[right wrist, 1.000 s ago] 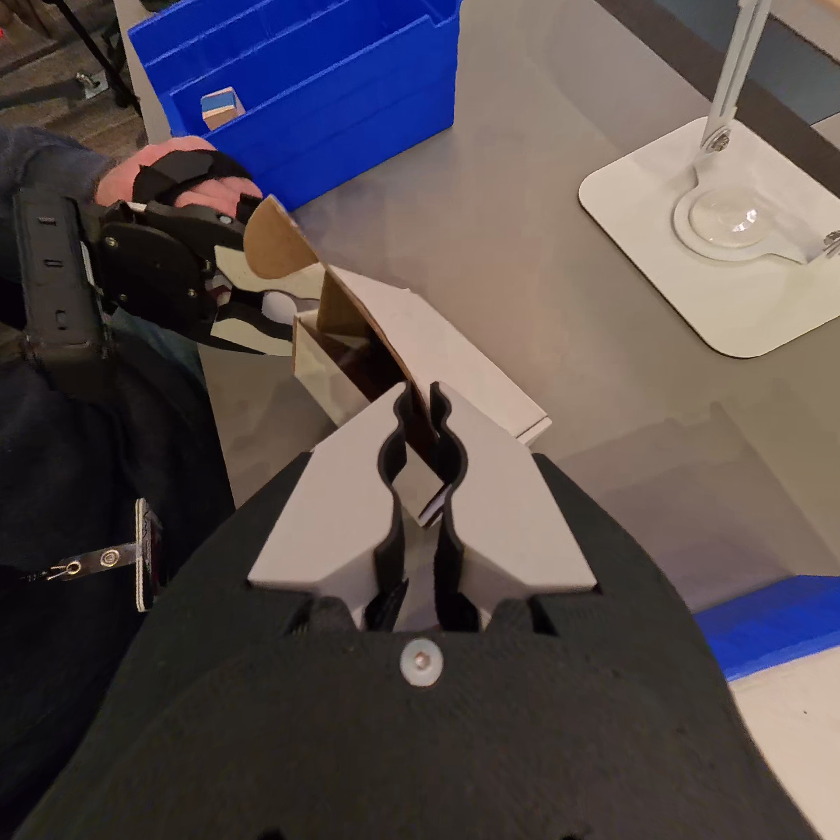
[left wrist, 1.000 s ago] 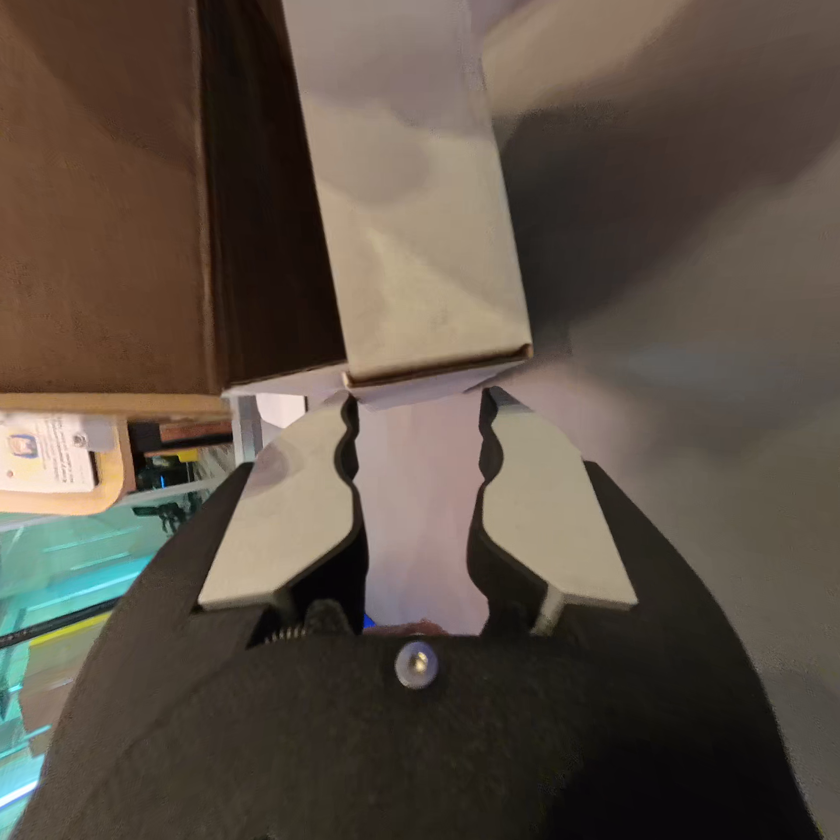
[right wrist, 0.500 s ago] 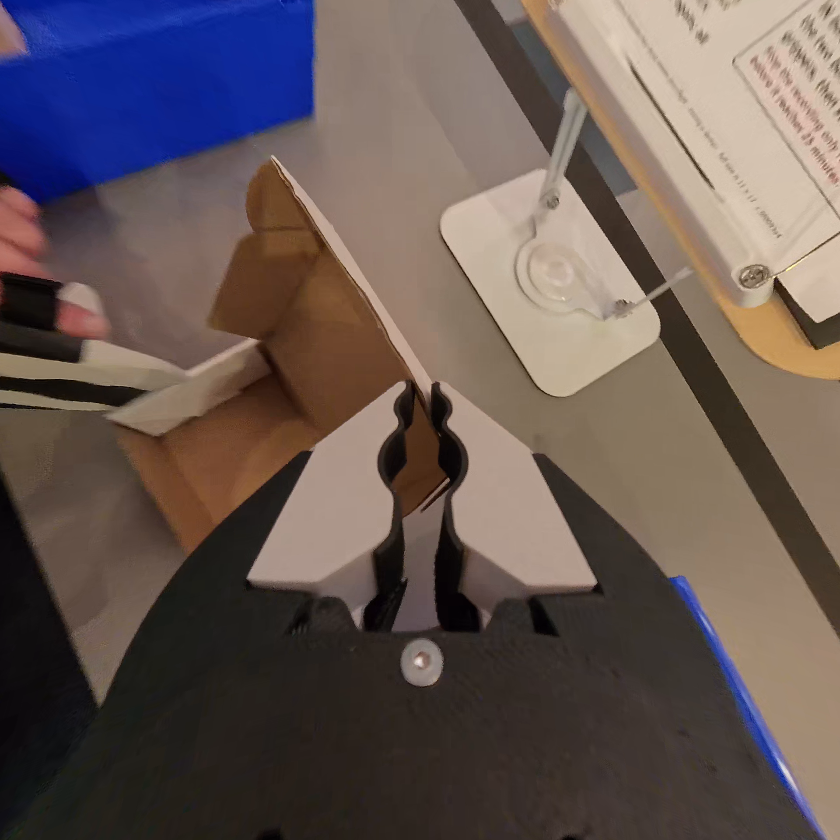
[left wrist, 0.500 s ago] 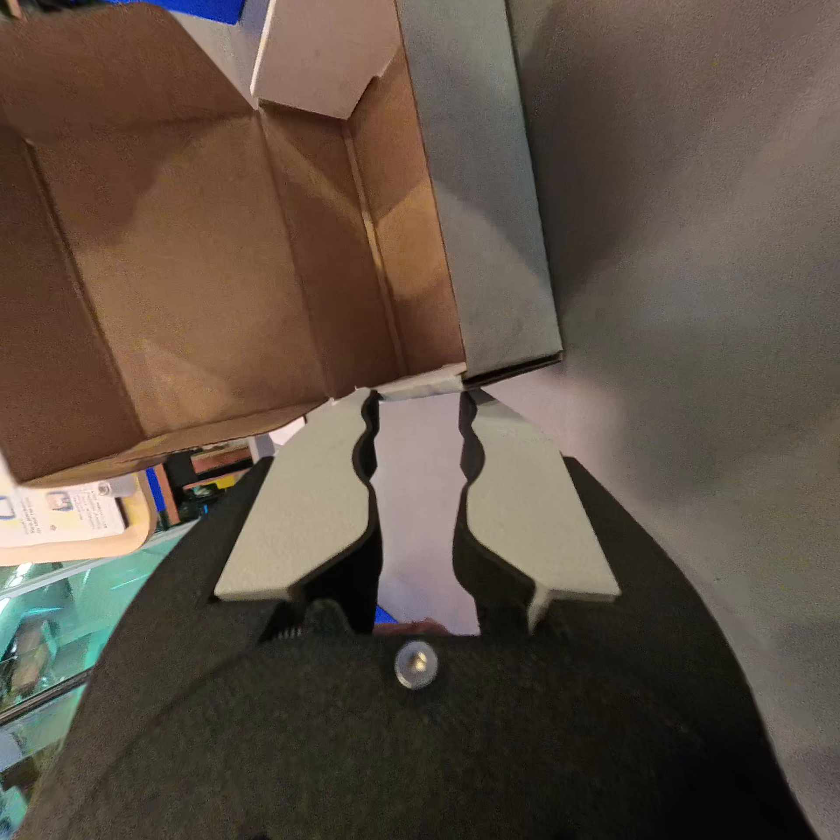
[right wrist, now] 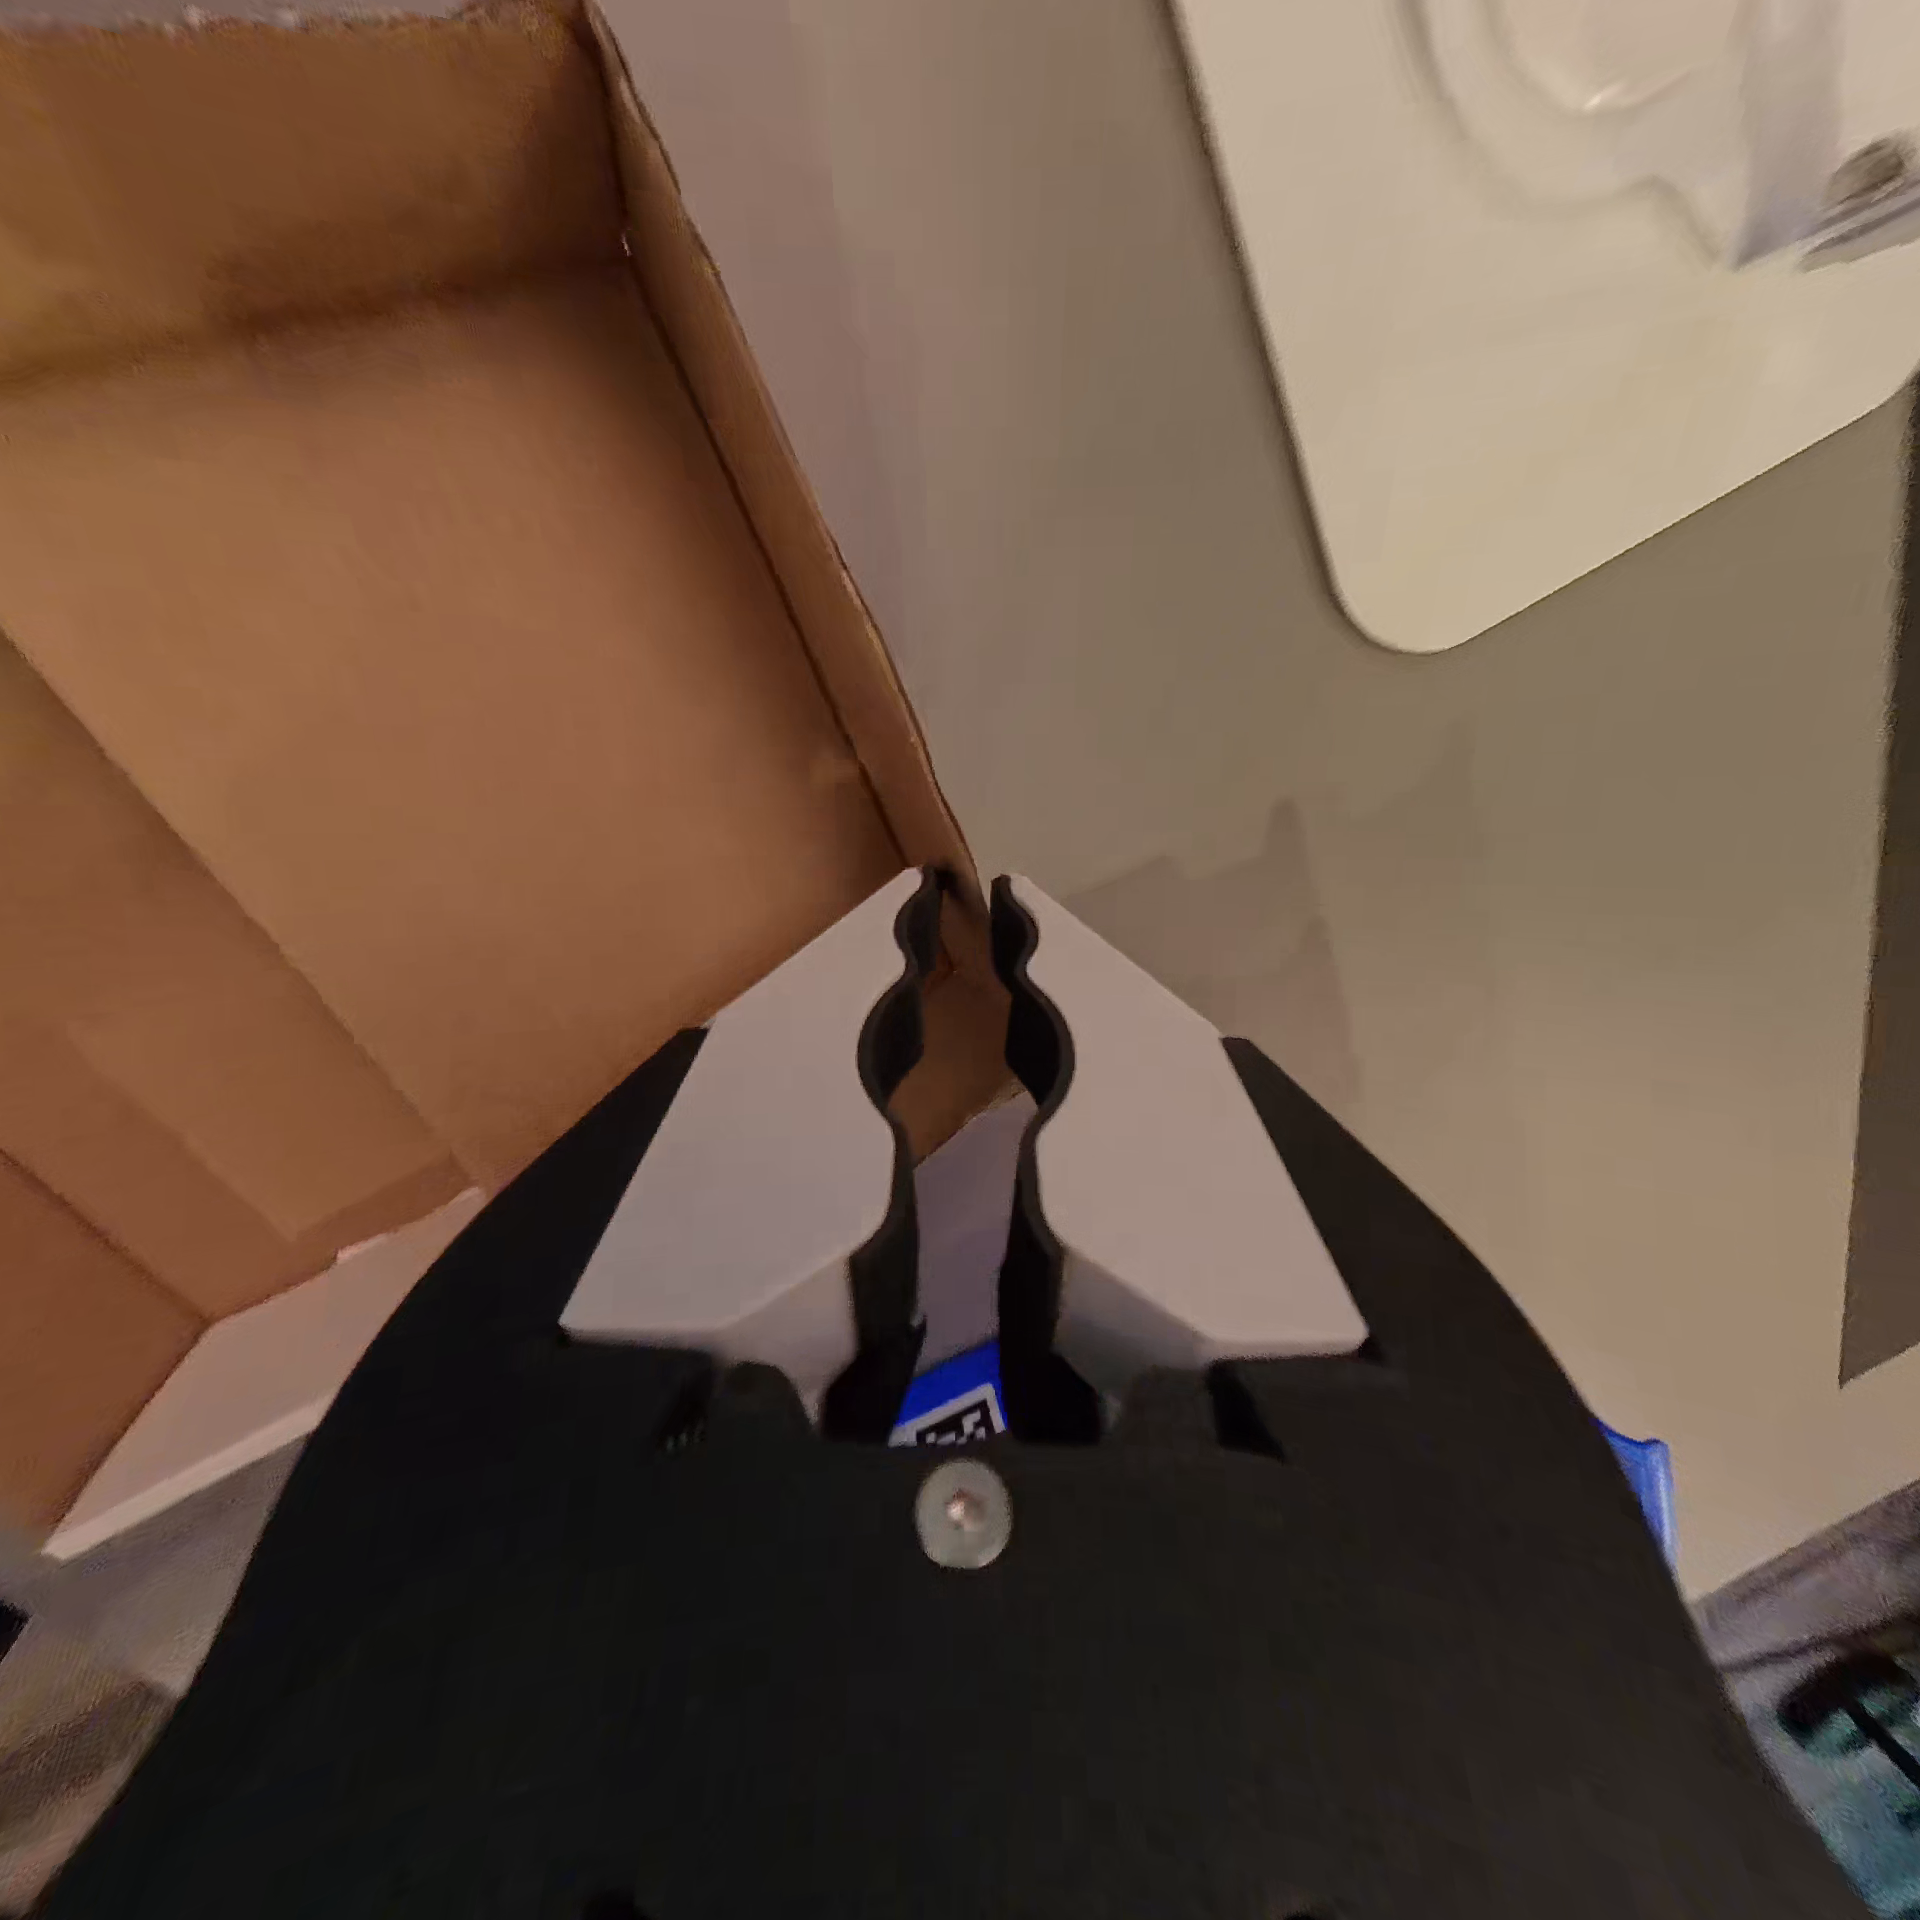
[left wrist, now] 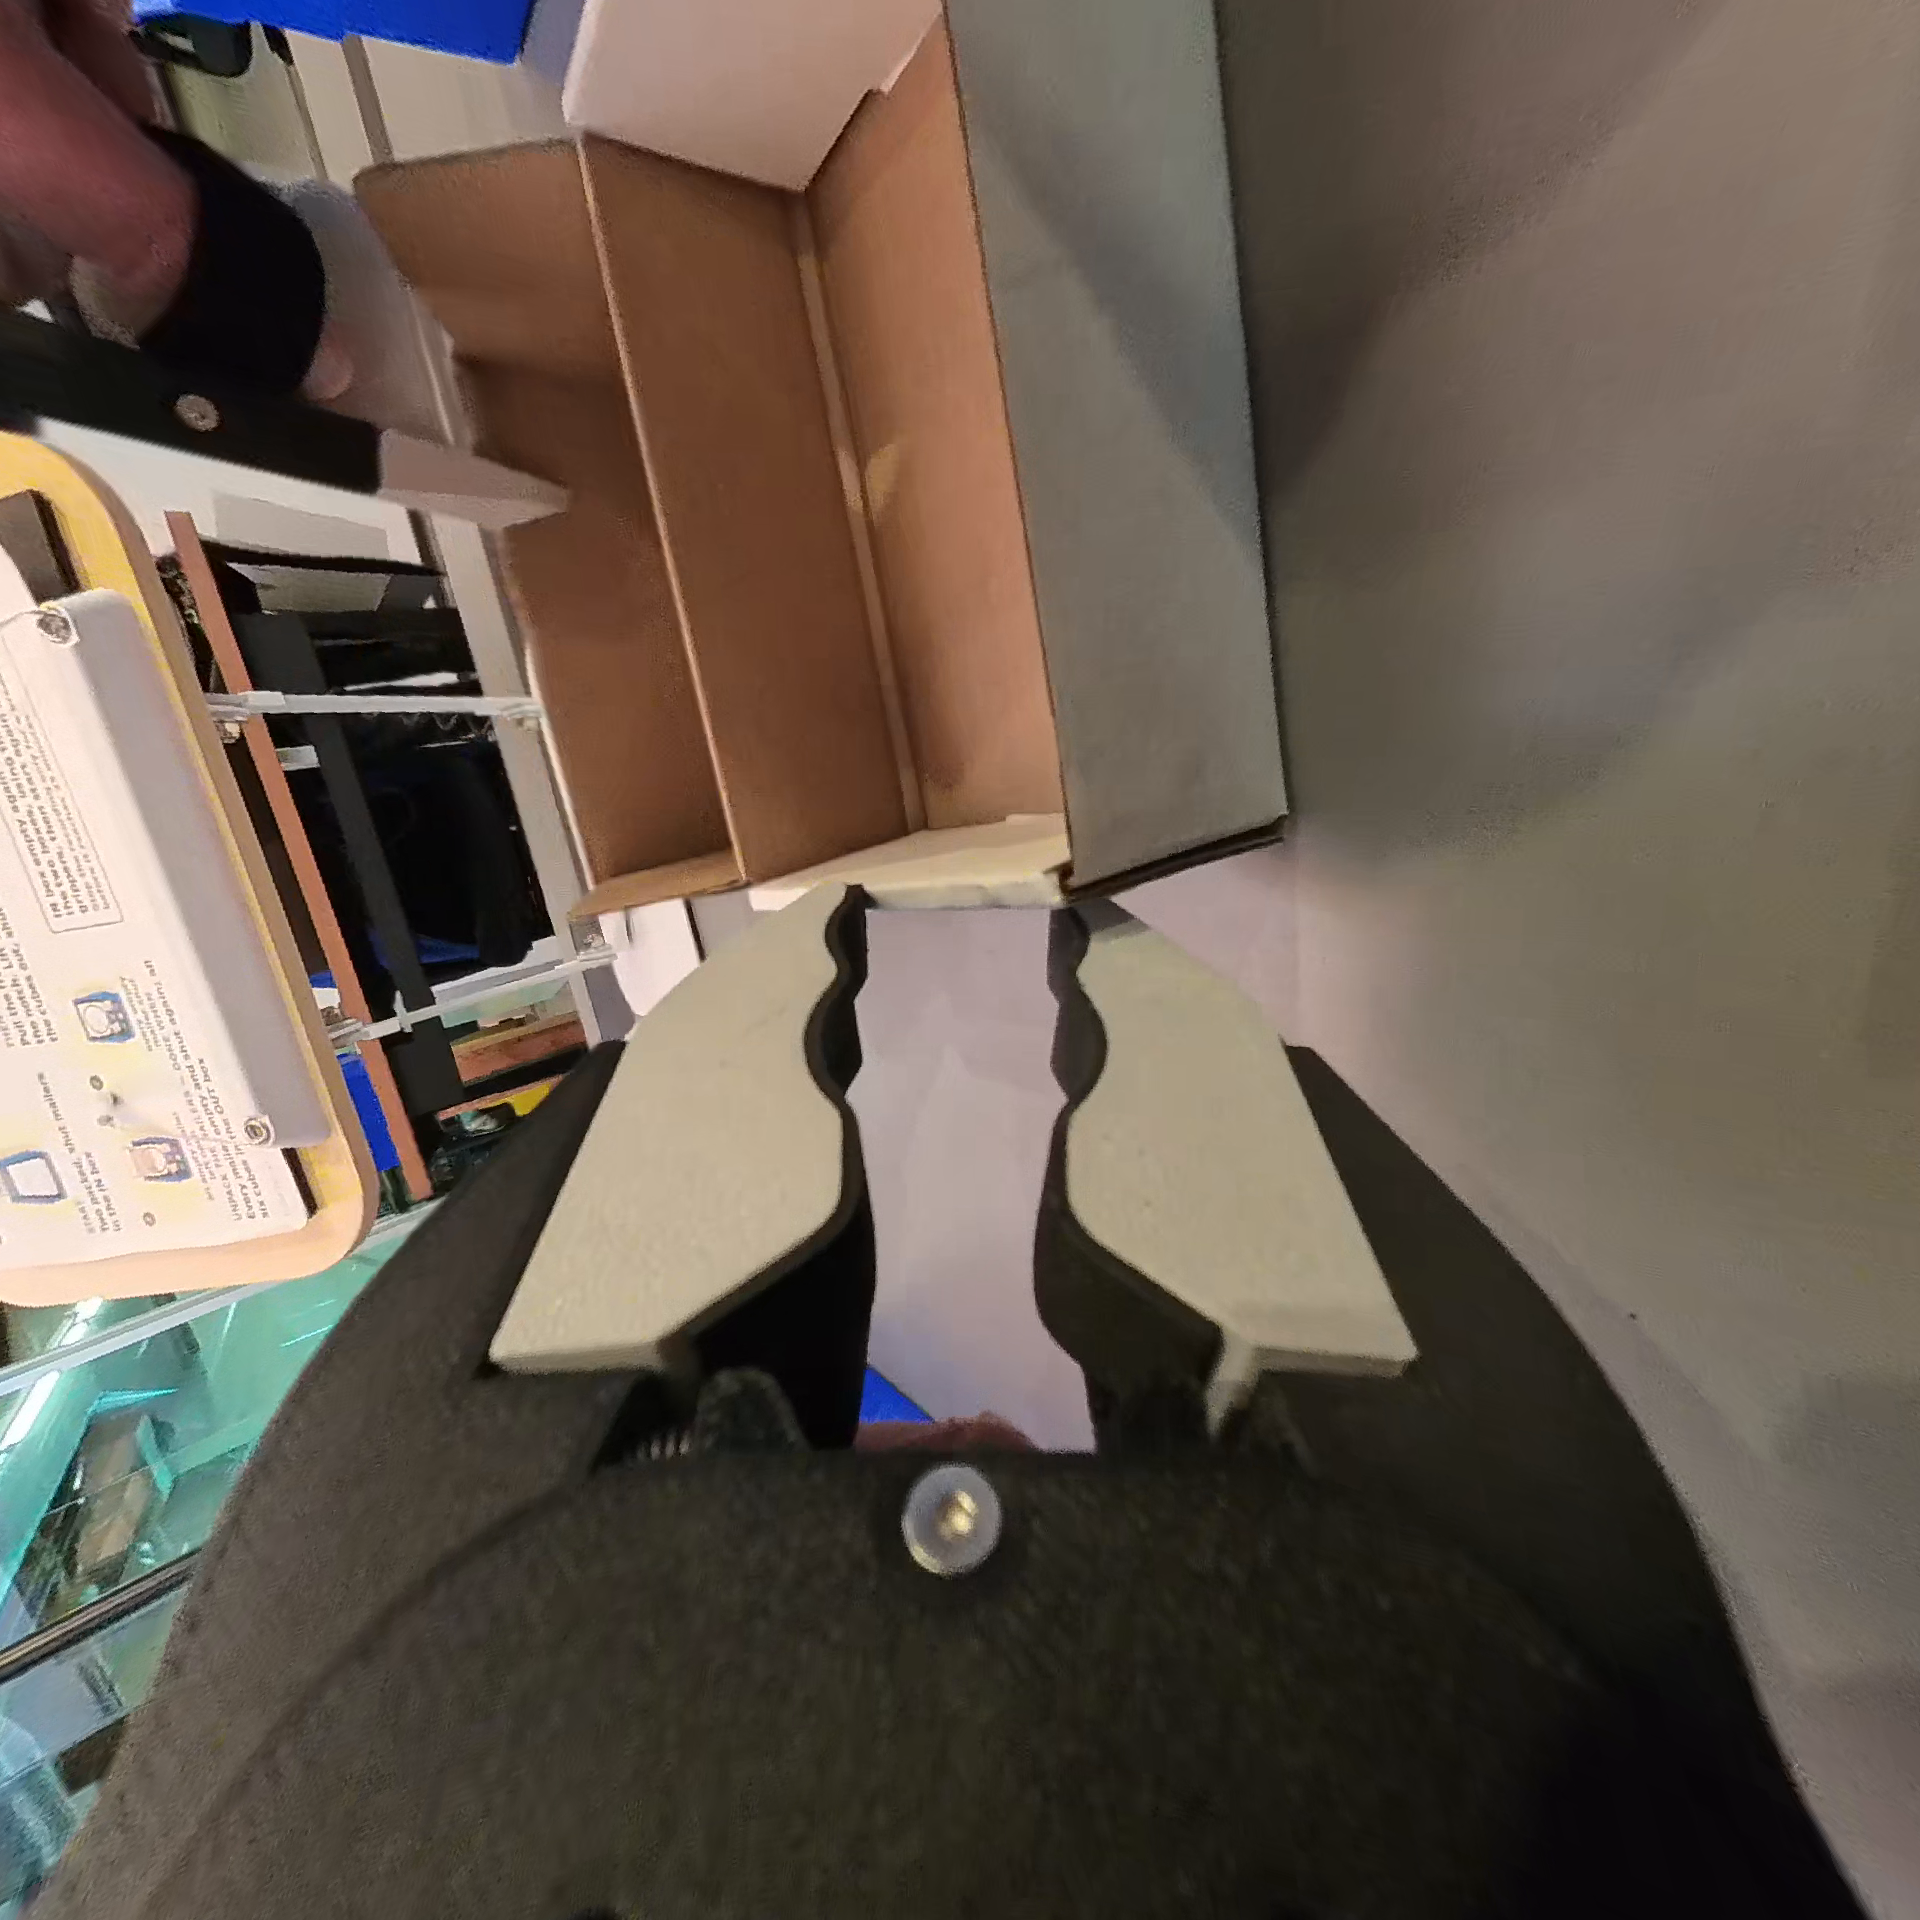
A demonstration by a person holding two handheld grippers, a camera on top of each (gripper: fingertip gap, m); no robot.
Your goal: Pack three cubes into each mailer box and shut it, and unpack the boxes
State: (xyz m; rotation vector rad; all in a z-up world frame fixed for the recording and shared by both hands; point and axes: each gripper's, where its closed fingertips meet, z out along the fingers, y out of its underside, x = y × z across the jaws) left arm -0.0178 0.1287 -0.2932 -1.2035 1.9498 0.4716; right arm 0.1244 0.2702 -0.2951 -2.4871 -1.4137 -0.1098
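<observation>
- Mailer box (left wrist: 790,540): open, brown inside, white outside, no cubes seen in it, held between both grippers above the grey table (left wrist: 1610,623).
- Left gripper (left wrist: 956,914): fingers narrowly parted, tips at the box's white end wall; whether they grip it, cannot tell.
- Right gripper (right wrist: 961,894): fingers nearly closed, pinching the lid's (right wrist: 436,582) corner.
- Writing: printed instruction sign (left wrist: 135,935) at left; coded marker (right wrist: 951,1429) behind right fingers.

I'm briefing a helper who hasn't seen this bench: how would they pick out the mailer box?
On the grey table, look between the two grippers. The mailer box lies open there, brown cardboard inside and white outside, with no cubes visible in it. Nothing else nearby is cardboard; the right gripper pinches its lid edge.
</observation>
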